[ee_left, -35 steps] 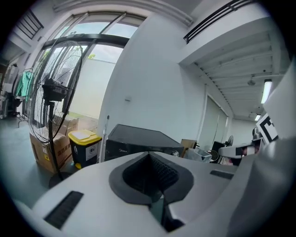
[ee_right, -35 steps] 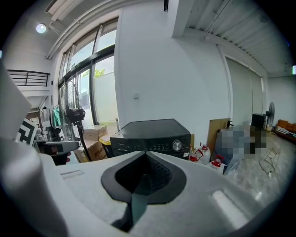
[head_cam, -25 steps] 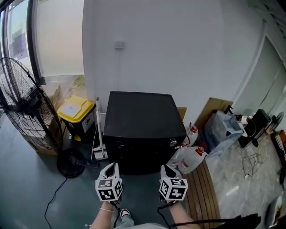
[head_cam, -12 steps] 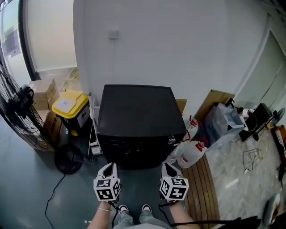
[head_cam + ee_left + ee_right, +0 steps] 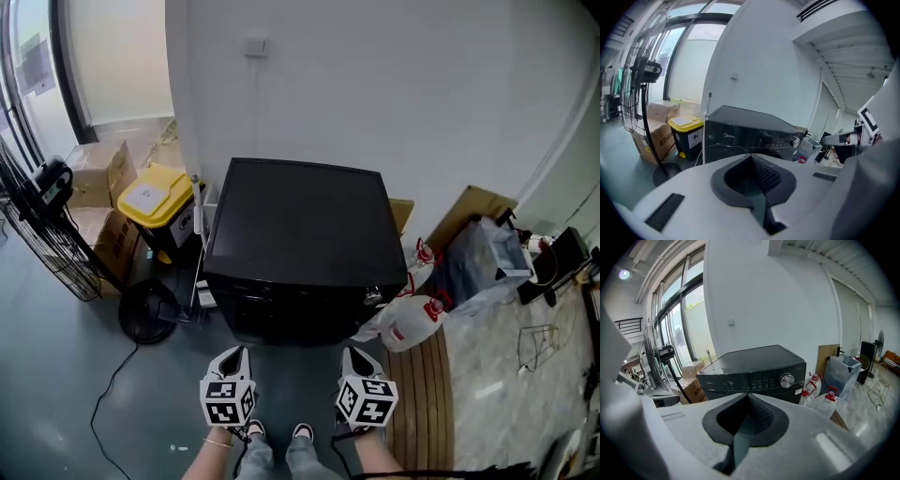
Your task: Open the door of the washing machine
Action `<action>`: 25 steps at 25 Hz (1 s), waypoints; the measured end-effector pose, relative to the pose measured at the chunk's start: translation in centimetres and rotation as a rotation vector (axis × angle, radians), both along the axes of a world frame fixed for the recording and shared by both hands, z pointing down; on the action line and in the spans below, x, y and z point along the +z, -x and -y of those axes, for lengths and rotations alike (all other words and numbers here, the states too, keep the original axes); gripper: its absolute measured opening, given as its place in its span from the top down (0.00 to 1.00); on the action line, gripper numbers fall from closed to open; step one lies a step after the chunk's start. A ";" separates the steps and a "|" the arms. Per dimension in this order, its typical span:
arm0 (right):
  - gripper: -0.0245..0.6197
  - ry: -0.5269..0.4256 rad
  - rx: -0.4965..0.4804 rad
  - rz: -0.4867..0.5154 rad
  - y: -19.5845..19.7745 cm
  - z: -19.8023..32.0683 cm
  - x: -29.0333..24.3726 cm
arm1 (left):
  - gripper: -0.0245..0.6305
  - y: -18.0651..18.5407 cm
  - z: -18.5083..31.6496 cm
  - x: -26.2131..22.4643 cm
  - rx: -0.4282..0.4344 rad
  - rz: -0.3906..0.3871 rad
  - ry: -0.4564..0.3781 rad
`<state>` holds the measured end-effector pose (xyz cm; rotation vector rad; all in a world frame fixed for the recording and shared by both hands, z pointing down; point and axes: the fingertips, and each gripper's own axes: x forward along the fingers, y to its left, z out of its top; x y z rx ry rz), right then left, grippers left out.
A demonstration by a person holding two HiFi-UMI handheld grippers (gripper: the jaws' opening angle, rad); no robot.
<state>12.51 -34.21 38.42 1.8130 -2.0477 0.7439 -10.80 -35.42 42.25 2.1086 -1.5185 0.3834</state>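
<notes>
The black washing machine point(image 5: 295, 244) stands against the white wall, its lid down and its control panel facing me. A silver knob point(image 5: 373, 297) sits at the panel's right end. My left gripper point(image 5: 234, 354) hangs in front of the machine's left half, a short way off it and shut on nothing. My right gripper point(image 5: 355, 355) hangs level with it before the right half, also shut and empty. In the left gripper view the washing machine point(image 5: 750, 133) lies ahead past the left gripper point(image 5: 751, 156). In the right gripper view the right gripper point(image 5: 749, 396) points at the panel below the knob point(image 5: 787, 380).
A yellow-lidded bin point(image 5: 159, 202), cardboard boxes point(image 5: 98, 173) and a standing fan point(image 5: 37, 211) with its round base point(image 5: 147, 314) crowd the machine's left. White jugs point(image 5: 412, 323), a plastic bag point(image 5: 483, 262) and wooden slats point(image 5: 422, 394) lie to its right. A cable point(image 5: 108, 394) trails over the floor.
Both grippers have sunk lower, still side by side before the machine. The head view has shifted and the person's shoes now show below. The jaws stay shut.
</notes>
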 end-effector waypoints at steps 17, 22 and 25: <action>0.95 0.213 -0.051 0.031 2.3 -0.4 19.7 | 0.97 2.1 -0.2 18.5 -0.023 0.030 0.150; 0.95 0.248 -0.041 0.011 1.5 -0.8 24.4 | 0.97 2.4 0.2 23.0 -0.038 0.024 0.160; 0.95 0.253 -0.010 0.014 1.2 -0.6 26.6 | 0.97 2.4 0.5 24.9 -0.040 0.016 0.161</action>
